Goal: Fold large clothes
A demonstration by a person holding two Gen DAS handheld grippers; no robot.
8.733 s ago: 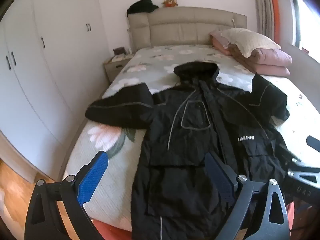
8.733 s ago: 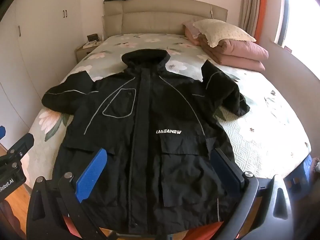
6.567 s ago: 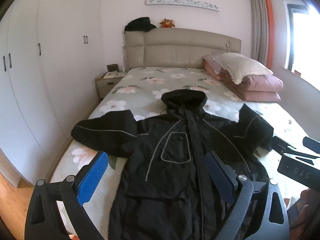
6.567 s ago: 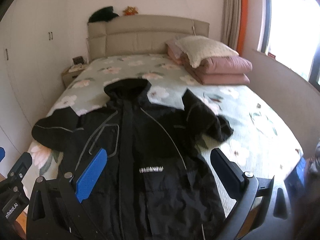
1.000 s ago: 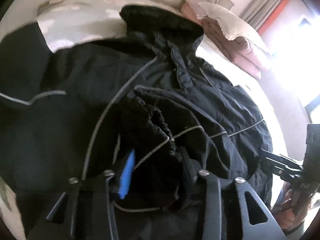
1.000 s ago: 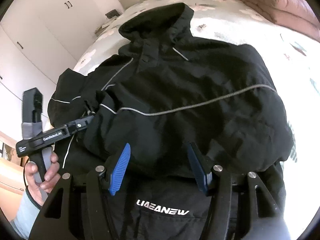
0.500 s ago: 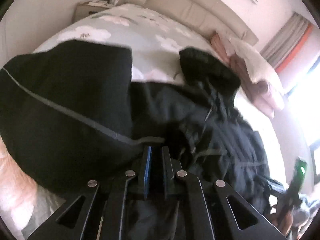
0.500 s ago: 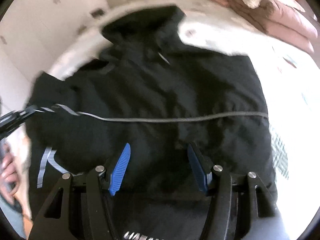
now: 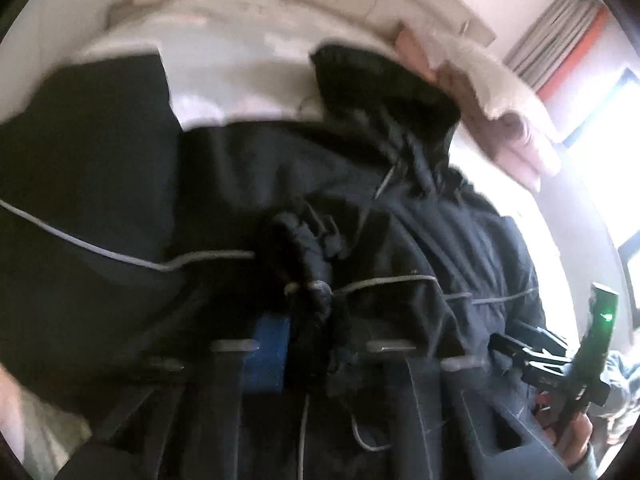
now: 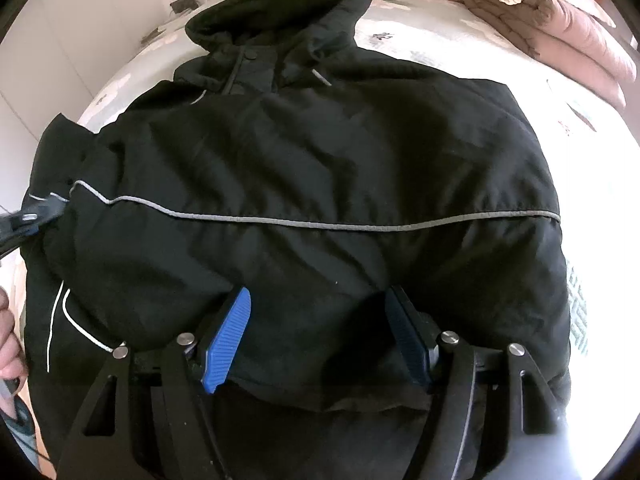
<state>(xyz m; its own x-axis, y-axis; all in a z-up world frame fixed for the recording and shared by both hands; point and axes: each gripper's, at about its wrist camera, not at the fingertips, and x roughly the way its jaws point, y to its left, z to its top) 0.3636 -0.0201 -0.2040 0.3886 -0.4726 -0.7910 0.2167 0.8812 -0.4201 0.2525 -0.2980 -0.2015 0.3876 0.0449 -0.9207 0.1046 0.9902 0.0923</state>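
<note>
A large black hooded jacket (image 10: 312, 152) with grey reflective piping lies front-up on the bed, hood toward the headboard. Its right sleeve is folded flat across the chest. In the left wrist view the jacket (image 9: 440, 248) fills the frame, blurred. My left gripper (image 9: 308, 344) is shut on the sleeve cuff (image 9: 304, 264), bunched between the blue pads; it also shows at the left edge of the right wrist view (image 10: 36, 216). My right gripper (image 10: 316, 332) is open, its pads resting on the lower edge of the folded sleeve.
The floral bedspread (image 10: 472, 40) shows around the jacket. Folded pink quilts and a pillow (image 10: 568, 28) lie at the far right of the bed. White wardrobes (image 10: 80, 4) and a nightstand stand to the left. The right gripper shows in the left wrist view (image 9: 560, 356).
My left gripper, still shut on the sleeve cuff, has shifted with it over the jacket's left side. The right gripper stays open on the folded sleeve; the sleeve lies flatter.
</note>
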